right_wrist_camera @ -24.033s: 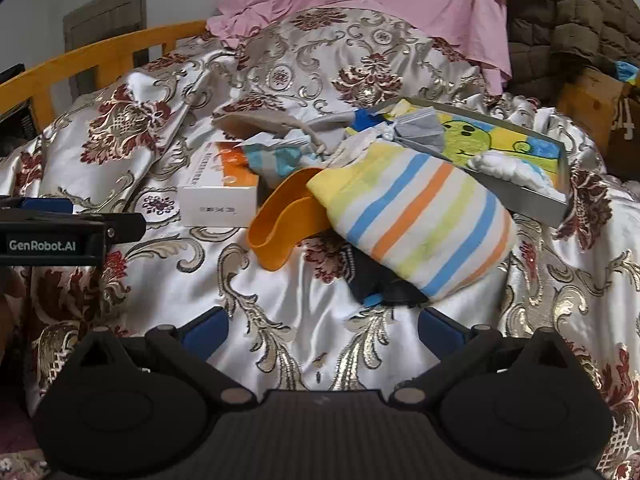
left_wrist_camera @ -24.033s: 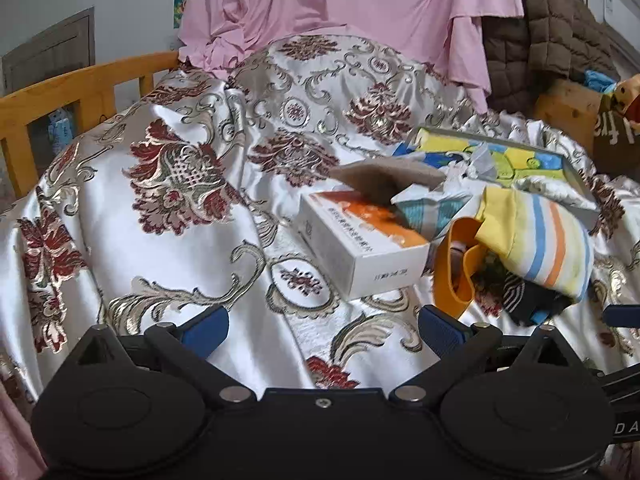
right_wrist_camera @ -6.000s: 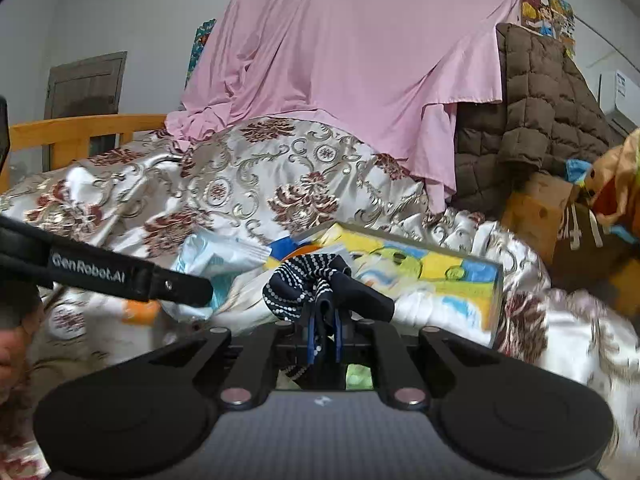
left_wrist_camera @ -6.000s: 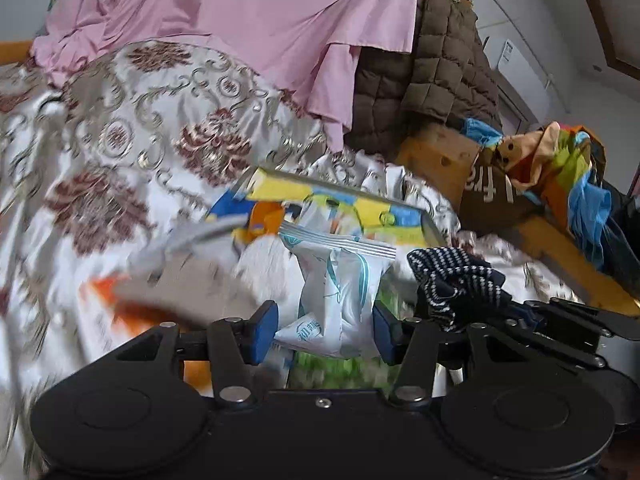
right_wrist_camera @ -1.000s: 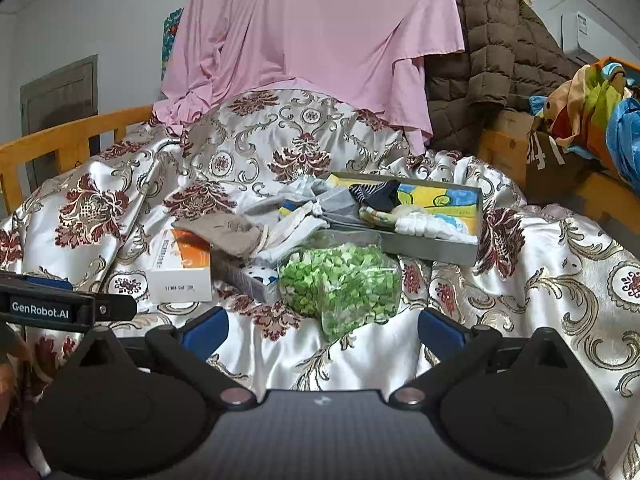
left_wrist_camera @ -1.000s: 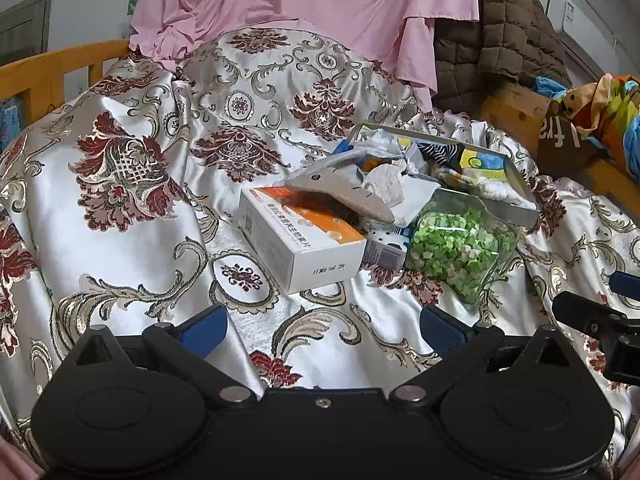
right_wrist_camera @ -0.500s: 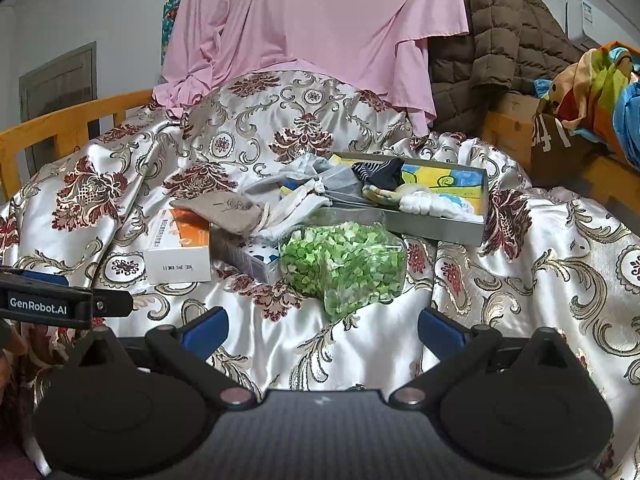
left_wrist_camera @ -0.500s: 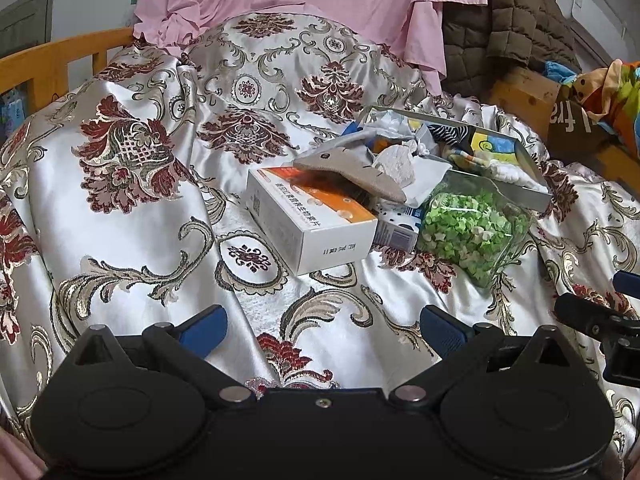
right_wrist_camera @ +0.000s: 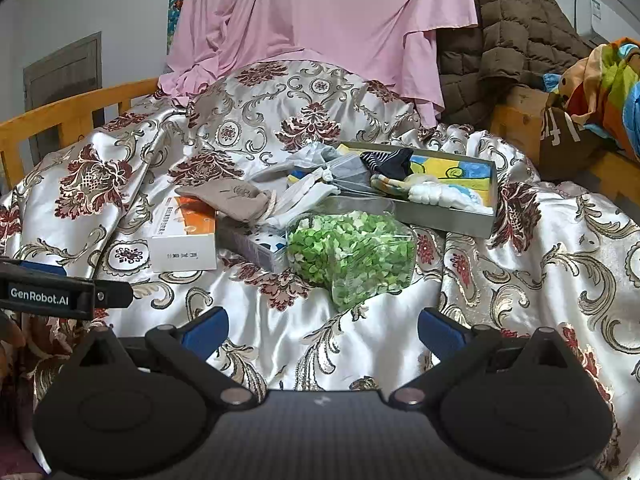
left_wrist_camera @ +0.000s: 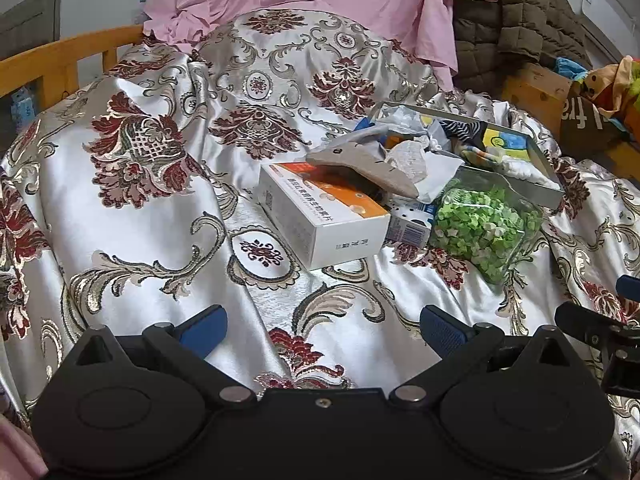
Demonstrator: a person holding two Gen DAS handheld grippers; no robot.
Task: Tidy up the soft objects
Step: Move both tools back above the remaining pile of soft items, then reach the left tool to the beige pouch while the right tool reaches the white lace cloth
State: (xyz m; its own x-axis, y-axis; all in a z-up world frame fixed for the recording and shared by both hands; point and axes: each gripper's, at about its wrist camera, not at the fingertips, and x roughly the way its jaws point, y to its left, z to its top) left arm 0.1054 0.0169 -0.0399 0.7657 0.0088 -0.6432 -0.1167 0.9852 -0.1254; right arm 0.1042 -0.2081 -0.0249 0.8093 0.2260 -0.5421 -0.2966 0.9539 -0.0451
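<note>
A shallow grey box [right_wrist_camera: 448, 218] with a colourful bottom lies on the satin bedspread; it holds dark striped socks [right_wrist_camera: 386, 160], a yellow striped sock and white socks [right_wrist_camera: 444, 194]. It also shows in the left wrist view [left_wrist_camera: 548, 172]. A beige sock [right_wrist_camera: 228, 196] and grey and white cloths [right_wrist_camera: 320, 188] lie left of the box, over a white-and-orange carton [left_wrist_camera: 320, 216]. A clear bag of green bits [right_wrist_camera: 352, 256] lies in front. My left gripper [left_wrist_camera: 322, 324] and right gripper [right_wrist_camera: 322, 326] are both open and empty, low over the bedspread, well short of the pile.
A small dotted carton [right_wrist_camera: 256, 246] lies between the white carton and the green bag. A wooden bed rail [right_wrist_camera: 72, 112] runs at the left. Pink sheet [right_wrist_camera: 320, 12], brown quilt and a colourful toy [right_wrist_camera: 600, 88] are behind.
Both grippers have drawn slightly back and lower from the pile over the last second. The objects have not moved. Earlier, the grippers carried a packet and dark socks.
</note>
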